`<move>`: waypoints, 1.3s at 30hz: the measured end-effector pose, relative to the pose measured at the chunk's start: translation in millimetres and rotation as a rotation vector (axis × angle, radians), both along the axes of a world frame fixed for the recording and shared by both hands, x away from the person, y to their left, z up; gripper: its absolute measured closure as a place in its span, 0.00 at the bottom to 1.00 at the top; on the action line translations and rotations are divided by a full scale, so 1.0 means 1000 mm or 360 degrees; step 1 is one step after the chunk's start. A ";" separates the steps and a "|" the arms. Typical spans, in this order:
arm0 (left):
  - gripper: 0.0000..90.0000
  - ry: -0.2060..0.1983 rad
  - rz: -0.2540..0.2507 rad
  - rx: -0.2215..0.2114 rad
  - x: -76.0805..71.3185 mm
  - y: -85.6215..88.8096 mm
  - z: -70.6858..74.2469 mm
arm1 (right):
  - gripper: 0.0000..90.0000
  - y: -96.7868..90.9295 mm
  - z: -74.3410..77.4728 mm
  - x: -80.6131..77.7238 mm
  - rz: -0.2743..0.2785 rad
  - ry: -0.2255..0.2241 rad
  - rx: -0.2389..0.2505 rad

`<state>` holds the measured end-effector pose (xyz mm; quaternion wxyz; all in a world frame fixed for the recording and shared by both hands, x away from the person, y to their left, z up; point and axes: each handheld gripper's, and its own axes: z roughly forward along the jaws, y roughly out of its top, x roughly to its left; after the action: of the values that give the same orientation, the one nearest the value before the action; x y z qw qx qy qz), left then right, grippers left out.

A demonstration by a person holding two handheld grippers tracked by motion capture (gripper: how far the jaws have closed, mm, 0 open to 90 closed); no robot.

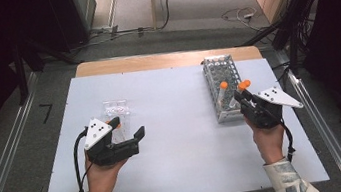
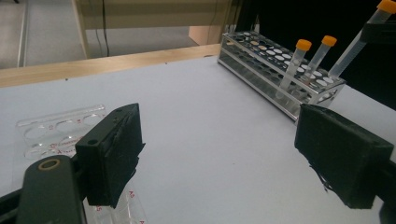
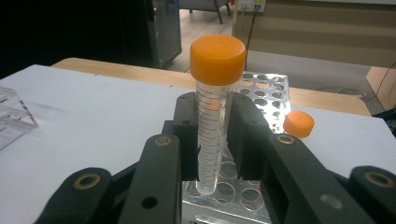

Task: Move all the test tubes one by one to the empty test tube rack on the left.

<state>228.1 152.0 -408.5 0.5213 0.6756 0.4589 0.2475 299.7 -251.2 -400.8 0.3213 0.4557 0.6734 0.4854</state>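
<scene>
My right gripper (image 1: 245, 97) (image 3: 214, 126) is shut on a clear graduated tube with an orange cap (image 1: 244, 86) (image 3: 211, 140). It holds the tube upright, with the tip just over the holes at the near end of the metal tube rack (image 1: 215, 69) (image 3: 264, 88). Two more orange-capped tubes (image 2: 293, 65) (image 2: 320, 53) lean in that rack; the cap of one (image 3: 299, 123) shows beside my right jaws. My left gripper (image 1: 127, 128) (image 2: 229, 158) rests low over the white table at the left, open, with nothing between its pads. The held tube (image 2: 356, 42) also appears in the left gripper view.
A clear plastic holder with round holes (image 1: 116, 108) (image 2: 58, 128) lies just beyond and under my left gripper. The white table top (image 1: 177, 125) ends at a wooden strip (image 1: 163, 59) along the far side. Cables and dark stands sit on the floor beyond.
</scene>
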 end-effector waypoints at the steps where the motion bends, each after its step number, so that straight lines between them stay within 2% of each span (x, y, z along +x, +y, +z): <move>1: 0.17 -0.0001 -0.0001 0.0001 0.000 0.000 0.000 | 0.80 0.000 0.000 0.000 0.0001 -0.0003 -0.0004; 9: 0.17 -0.0005 -0.0002 -0.0004 0.000 -0.001 0.000 | 0.80 0.002 0.001 -0.004 0.0027 0.0002 0.0004; 17: 0.17 -0.0004 -0.0010 0.0004 -0.001 -0.002 0.001 | 0.80 0.015 0.000 -0.008 0.0092 0.0012 -0.0007; 27: 0.17 -0.0002 -0.0025 0.0008 -0.002 -0.004 0.000 | 0.80 0.035 -0.006 -0.014 0.0212 0.0043 -0.0016; 39: 0.17 0.0001 -0.0062 0.0005 -0.004 -0.010 0.000 | 0.80 0.067 -0.015 -0.025 0.0378 0.0074 -0.0074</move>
<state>224.3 141.6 -408.3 0.5248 0.6852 0.4454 0.2379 275.2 -184.5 -415.9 0.2562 0.3763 0.7410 0.4936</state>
